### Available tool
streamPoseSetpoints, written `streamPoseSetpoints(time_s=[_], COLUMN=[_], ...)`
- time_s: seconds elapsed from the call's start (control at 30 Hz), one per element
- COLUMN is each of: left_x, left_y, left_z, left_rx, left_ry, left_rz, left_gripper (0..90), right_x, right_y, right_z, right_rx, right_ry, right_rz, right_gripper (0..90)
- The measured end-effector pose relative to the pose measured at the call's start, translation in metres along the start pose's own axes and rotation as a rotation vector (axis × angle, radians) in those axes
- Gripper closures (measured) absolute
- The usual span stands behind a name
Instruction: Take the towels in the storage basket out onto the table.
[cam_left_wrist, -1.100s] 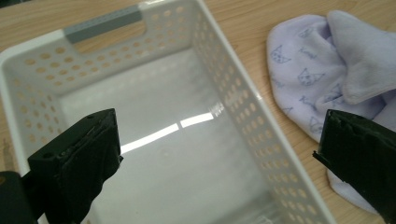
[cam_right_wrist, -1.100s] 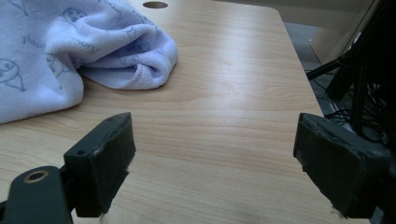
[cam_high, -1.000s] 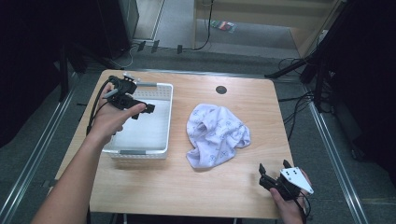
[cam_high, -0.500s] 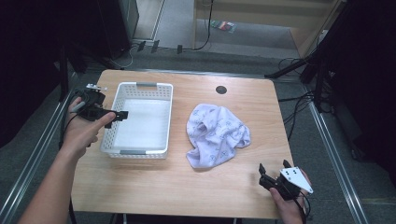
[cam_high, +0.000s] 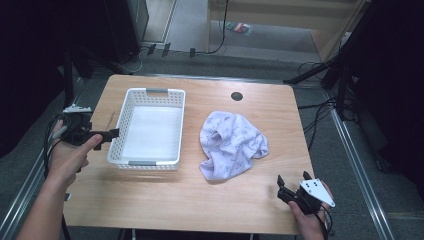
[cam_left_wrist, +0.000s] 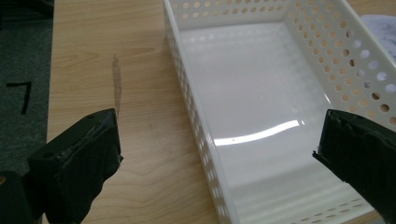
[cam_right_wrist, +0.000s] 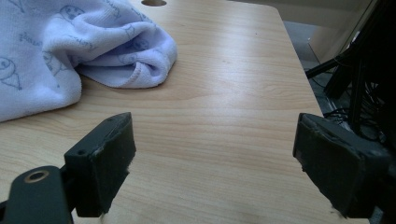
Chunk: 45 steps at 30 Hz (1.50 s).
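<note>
A crumpled pale-lilac towel (cam_high: 231, 144) with small printed figures lies right of the table's middle; the right gripper view has the towel (cam_right_wrist: 60, 46) at its upper left. An empty white perforated basket (cam_high: 150, 95) stands left of it, long side running away from me. My left gripper (cam_high: 107, 135) hovers at the basket's left wall, jaws wide apart and empty; in its own view the basket (cam_left_wrist: 196, 116) wall runs between them. My right gripper (cam_high: 286, 186) rests open near the front right edge, apart from the towel.
The wooden table (cam_high: 260, 210) has a round cable hole (cam_high: 237, 96) at the back. Dark floor, cables and stand legs surround it. Bare wood (cam_right_wrist: 224, 116) lies ahead of the right gripper.
My left hand has drawn back from over the basket, moving left and toward me to the table's left edge. The right gripper, towel and basket have stayed put.
</note>
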<state>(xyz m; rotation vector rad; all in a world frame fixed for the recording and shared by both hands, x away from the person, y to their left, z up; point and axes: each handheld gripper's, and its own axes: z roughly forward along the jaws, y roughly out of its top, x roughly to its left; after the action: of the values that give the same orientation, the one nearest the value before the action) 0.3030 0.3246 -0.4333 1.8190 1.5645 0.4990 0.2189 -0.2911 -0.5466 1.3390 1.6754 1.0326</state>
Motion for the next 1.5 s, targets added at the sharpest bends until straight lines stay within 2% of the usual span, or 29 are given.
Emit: streamPoseSetpoints(time_s=[0.13, 0.23, 0.43, 0.6, 0.63, 0.87, 0.93, 1.0, 1.03, 1.17, 1.2, 1.27, 1.33, 1.4, 1.43, 1.5], left_x=[0.008, 0.014, 0.024, 0.030, 0.031, 0.040, 0.043, 0.044, 0.045, 0.053, 0.053, 0.054, 0.057, 0.057, 0.057, 0.055], left_y=[-0.013, -0.026, -0.046, -0.064, -0.071, -0.103, -0.114, -0.118, -0.125, -0.141, -0.142, -0.146, -0.150, -0.149, -0.150, -0.150], left_z=[-0.004, -0.008, -0.013, -0.017, -0.019, -0.017, -0.018, -0.019, -0.020, -0.019, -0.019, -0.015, -0.009, -0.007, -0.007, -0.007], left_rx=[-0.048, -0.097, -0.152, -0.214, -0.236, -0.323, -0.343, -0.351, -0.369, -0.367, -0.368, -0.351, -0.334, -0.313, -0.327, -0.326], left_ry=[0.004, 0.001, -0.001, 0.017, 0.031, 0.040, 0.048, 0.049, 0.045, 0.041, 0.040, 0.063, 0.051, 0.070, 0.069, 0.072], left_rz=[-0.013, -0.041, -0.062, -0.077, -0.081, -0.119, -0.107, -0.109, -0.127, -0.160, -0.163, -0.141, -0.166, -0.174, -0.172, -0.164], left_gripper=[0.0, 0.0, 0.0, 0.0, 0.0, 0.0, 0.0, 0.0, 0.0, 0.0, 0.0, 0.0, 0.0, 0.0, 0.0, 0.0], right_x=[0.000, 0.000, 0.000, 0.000, 0.000, 0.000, 0.000, 0.000, 0.000, -0.001, -0.001, 0.000, -0.001, -0.002, -0.002, -0.003], right_y=[0.000, 0.000, 0.000, 0.000, 0.000, 0.000, 0.000, 0.000, 0.000, 0.000, 0.000, 0.000, 0.000, 0.000, 0.000, 0.000], right_z=[0.000, 0.000, 0.000, 0.000, 0.000, 0.000, 0.000, 0.000, 0.000, -0.001, -0.001, -0.001, -0.001, -0.001, -0.001, -0.001], right_rx=[0.001, 0.001, 0.001, 0.002, 0.001, 0.001, 0.001, 0.001, -0.001, -0.005, -0.004, -0.002, -0.003, -0.005, -0.005, -0.004], right_ry=[0.000, 0.000, -0.001, -0.002, -0.001, -0.002, -0.003, -0.003, -0.004, 0.002, 0.003, 0.004, 0.007, 0.013, 0.014, 0.019], right_rz=[0.002, 0.002, 0.001, 0.001, 0.002, 0.000, 0.001, 0.001, 0.002, 0.010, 0.011, 0.010, 0.010, 0.020, 0.021, 0.022], right_gripper=[13.2, 13.2, 13.2, 13.3, 13.3, 13.2, 13.2, 13.2, 13.2, 13.0, 13.0, 12.9, 12.7, 12.7, 12.7, 12.7])
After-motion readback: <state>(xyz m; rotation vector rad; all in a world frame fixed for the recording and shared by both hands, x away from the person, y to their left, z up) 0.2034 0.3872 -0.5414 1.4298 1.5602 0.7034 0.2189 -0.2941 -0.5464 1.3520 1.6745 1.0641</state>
